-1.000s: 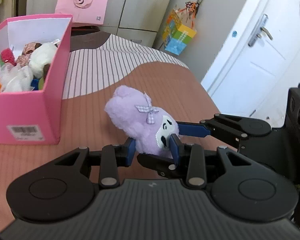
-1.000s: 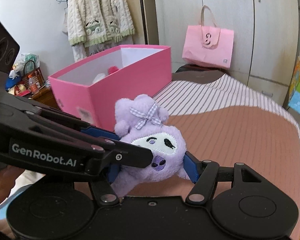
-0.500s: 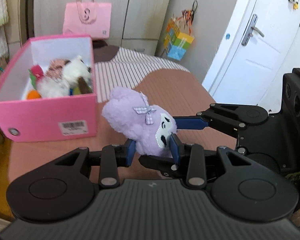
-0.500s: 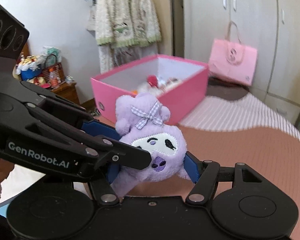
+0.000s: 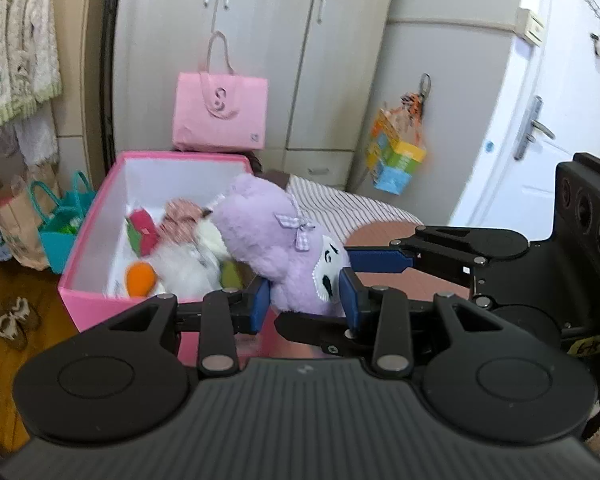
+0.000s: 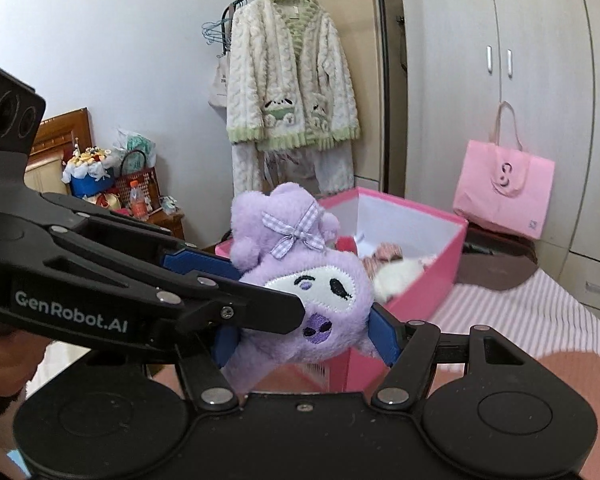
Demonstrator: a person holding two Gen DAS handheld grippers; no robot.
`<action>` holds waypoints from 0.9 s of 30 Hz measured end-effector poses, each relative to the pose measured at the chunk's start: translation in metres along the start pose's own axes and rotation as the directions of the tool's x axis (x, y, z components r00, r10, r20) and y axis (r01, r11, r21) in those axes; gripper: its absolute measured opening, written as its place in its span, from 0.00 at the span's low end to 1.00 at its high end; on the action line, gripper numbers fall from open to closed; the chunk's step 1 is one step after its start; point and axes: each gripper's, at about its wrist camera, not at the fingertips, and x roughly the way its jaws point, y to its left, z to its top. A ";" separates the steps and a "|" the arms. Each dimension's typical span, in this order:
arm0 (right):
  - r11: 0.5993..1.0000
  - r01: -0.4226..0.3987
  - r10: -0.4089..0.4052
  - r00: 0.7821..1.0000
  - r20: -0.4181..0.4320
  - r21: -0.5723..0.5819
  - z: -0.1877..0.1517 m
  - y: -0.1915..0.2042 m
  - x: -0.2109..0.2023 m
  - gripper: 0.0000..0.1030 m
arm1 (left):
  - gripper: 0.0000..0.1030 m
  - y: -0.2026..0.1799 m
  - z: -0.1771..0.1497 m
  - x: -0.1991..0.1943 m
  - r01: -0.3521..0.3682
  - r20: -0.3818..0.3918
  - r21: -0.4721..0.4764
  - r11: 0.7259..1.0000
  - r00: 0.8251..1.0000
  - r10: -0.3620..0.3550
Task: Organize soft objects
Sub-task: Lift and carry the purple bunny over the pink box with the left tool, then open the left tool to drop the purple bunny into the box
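Left wrist view: both grippers pinch one purple plush [image 5: 278, 240] held in the air by the pink box [image 5: 100, 216].

Nearest, the left gripper [image 5: 304, 300] squeezes the plush's lower end between its blue pads [image 5: 350, 296]; the right gripper [image 6: 304, 336] clamps it from the other side, jaws partly spread around the body. Behind it, the open box sits on the striped bed [image 5: 340, 204], already holding other soft toys [image 5: 180, 264]. Farther back, a pink bag [image 5: 220, 114] leans against the wardrobe [image 5: 260, 40].

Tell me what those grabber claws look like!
Both are black plastic with blue pads on the fingers and silver rivets. The left gripper has white "GenRobot.AI" lettering on its side. The right gripper has round discs on its ribbed base.
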 end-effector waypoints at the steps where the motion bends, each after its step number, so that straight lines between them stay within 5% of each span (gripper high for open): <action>1: 1.000 -0.005 0.005 1.000 0.002 0.000 0.005 -0.002 0.005 0.69 | 0.34 0.005 0.005 0.003 -0.008 0.007 -0.005 1.000 1.000 0.008; 14: 0.980 -0.129 0.135 0.991 -0.026 0.153 0.054 -0.054 0.101 0.70 | 0.34 0.078 0.049 0.066 -0.069 0.046 -0.163 0.984 0.996 0.077; 27: 0.980 -0.099 0.131 0.973 -0.188 0.170 0.060 -0.074 0.168 0.71 | 0.34 0.119 0.043 0.121 -0.092 -0.049 -0.298 0.950 0.995 0.082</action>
